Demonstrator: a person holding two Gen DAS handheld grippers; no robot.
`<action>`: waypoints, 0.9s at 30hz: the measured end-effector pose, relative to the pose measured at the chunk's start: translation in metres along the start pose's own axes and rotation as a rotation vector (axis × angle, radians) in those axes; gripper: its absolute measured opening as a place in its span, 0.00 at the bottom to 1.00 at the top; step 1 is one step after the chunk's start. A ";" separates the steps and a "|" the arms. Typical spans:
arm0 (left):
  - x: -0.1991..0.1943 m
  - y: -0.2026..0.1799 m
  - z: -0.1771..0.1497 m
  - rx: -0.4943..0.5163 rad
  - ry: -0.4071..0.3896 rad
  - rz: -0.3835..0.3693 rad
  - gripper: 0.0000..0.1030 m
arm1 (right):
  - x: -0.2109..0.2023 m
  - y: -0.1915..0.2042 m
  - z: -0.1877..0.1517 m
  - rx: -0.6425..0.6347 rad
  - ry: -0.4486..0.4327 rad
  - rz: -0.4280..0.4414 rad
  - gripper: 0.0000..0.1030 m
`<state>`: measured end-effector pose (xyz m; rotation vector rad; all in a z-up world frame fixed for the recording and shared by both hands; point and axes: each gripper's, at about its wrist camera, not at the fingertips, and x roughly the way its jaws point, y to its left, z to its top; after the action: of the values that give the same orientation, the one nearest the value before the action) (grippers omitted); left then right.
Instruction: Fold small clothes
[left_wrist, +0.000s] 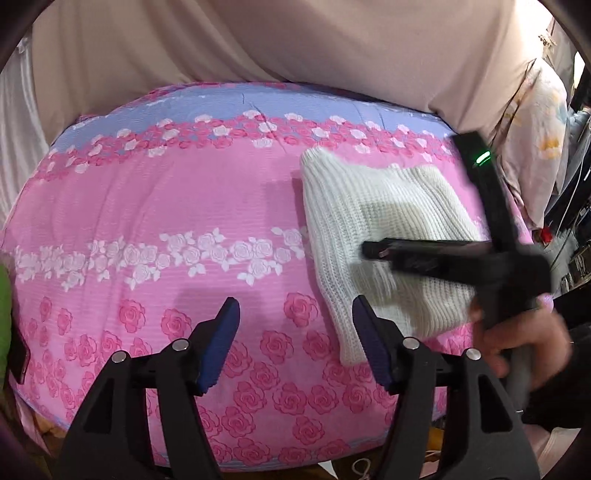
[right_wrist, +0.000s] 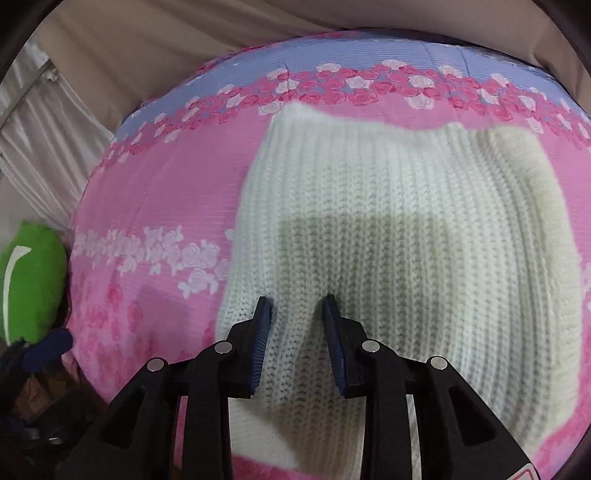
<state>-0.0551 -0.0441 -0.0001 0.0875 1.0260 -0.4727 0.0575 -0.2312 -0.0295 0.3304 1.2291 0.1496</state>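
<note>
Left gripper (left_wrist: 295, 345), its 2 blue pads apart and empty, hovers over the pink rose-print bedspread (left_wrist: 147, 206); the folded white ribbed knit garment (left_wrist: 384, 229) lies at 2 o'clock. Right gripper (right_wrist: 297, 345), jaws parted, stands over the garment's near edge.

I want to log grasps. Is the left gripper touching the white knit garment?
Apart: the left wrist view shows the left gripper open over pink sheet, beside the garment.

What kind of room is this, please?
Probably a bedroom: a pink rose-printed quilt covers a bed-like surface, a draped beige cloth hangs behind it, and a green cushion sits beside it.
</note>
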 end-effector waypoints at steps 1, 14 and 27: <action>0.000 0.000 0.002 0.002 -0.005 0.001 0.60 | -0.023 -0.006 0.001 0.047 -0.051 0.022 0.23; 0.041 -0.062 0.030 0.142 0.057 0.009 0.62 | -0.066 -0.144 -0.042 0.364 -0.148 -0.083 0.21; 0.076 -0.091 0.027 0.180 0.138 0.009 0.62 | -0.071 -0.163 -0.097 0.490 -0.138 -0.011 0.36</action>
<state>-0.0391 -0.1593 -0.0357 0.2881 1.1158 -0.5562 -0.0682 -0.3887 -0.0481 0.7459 1.1201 -0.1866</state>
